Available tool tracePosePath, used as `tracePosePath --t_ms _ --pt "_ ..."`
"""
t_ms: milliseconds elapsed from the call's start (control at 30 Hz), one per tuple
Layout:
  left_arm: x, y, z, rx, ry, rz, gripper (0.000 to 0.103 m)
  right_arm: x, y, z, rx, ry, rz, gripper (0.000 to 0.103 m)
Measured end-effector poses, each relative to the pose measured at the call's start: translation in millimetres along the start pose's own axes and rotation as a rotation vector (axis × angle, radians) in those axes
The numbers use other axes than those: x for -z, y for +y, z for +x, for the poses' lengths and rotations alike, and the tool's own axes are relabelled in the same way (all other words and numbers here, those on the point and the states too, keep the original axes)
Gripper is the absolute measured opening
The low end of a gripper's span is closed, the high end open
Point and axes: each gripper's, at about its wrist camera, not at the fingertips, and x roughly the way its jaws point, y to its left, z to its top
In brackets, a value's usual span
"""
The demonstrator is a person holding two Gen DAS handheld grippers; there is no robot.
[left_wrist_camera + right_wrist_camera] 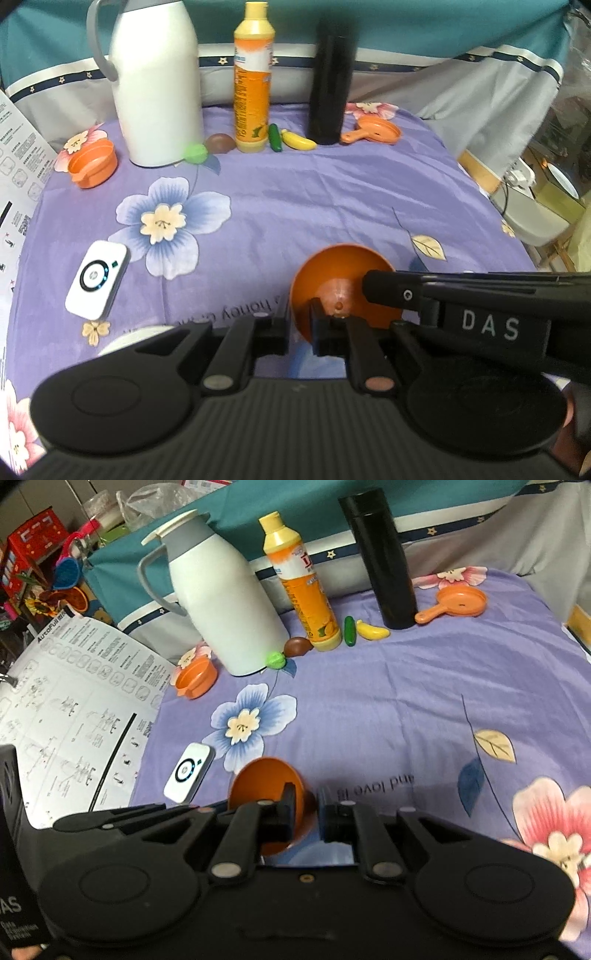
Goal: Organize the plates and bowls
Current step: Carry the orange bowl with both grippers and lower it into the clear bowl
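Both grippers pinch the rim of one small orange plastic bowl (345,284), tilted above the purple floral cloth (295,206). Left gripper (301,328) and right gripper (306,812) each clamp its wall, probably mid hand-over.

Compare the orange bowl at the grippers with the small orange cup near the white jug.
The orange bowl is tipped on its side, gripped at the rim by the right gripper; the orange cup stands upright, untouched. The bowl is round and plain-rimmed; the cup has a small tab. Both are orange plastic.
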Motion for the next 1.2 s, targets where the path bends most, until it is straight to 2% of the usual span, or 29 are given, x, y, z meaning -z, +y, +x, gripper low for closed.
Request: tracePosePath --t_ms 467,1200 --pt "31.9 -18.1 -9.3 0.041 0.032 0.020 0.010 37.5 -17.5 -29.8 -0.004 0.012 0.031 0.013" --pt "45.2 -27.0 14.3 0.027 0.100 0.069 0.010 55.4 -30.2 -13.7 0.008 0.079 0.068 0.015"
